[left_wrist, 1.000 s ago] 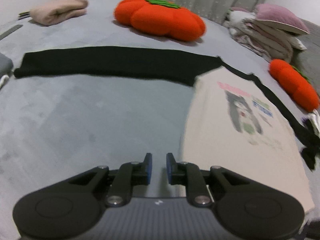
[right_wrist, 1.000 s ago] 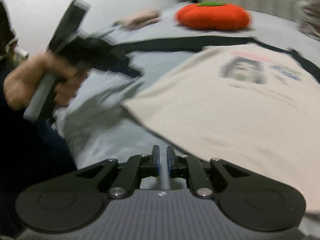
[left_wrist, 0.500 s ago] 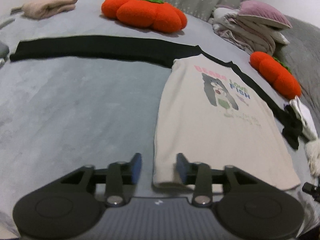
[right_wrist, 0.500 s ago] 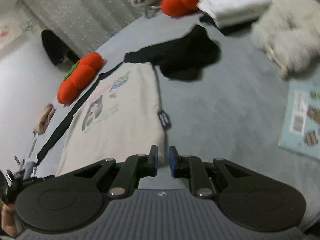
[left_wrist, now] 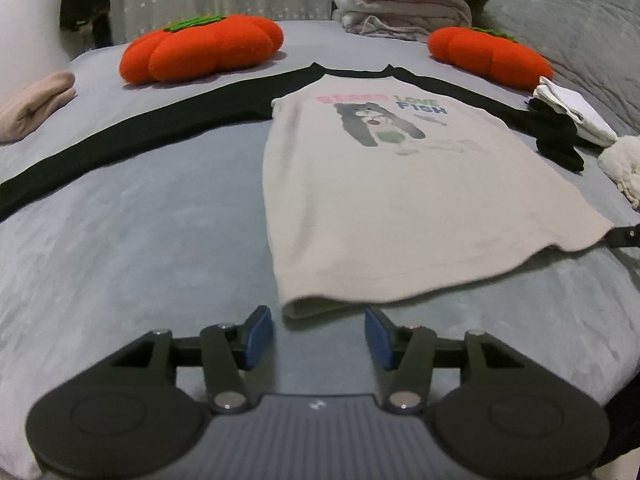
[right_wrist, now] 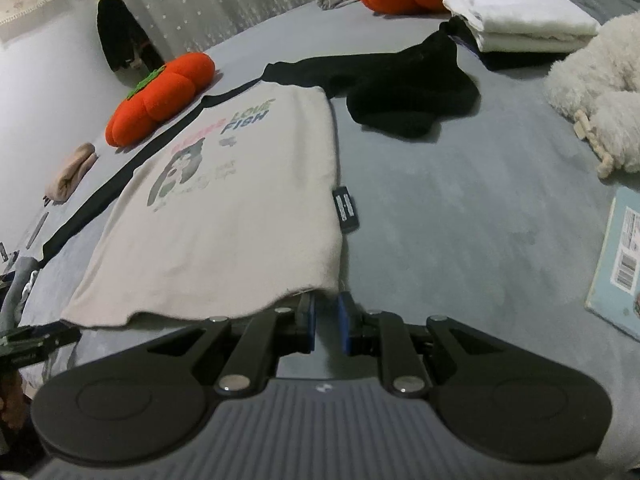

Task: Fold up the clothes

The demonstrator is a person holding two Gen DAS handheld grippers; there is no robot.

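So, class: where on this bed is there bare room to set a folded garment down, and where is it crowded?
Free: the grey cover between the black sleeve and the shirt's left edge; also the patch right of the shirt, between its side tag and the blue booklet. Crowded: beyond it, where the bunched sleeve, white folded stack and fluffy toy cluster.

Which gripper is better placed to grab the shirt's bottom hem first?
Probably the left gripper: its jaws are opening around the shirt's near hem corner. The right gripper stands nearly closed beside the other corner.
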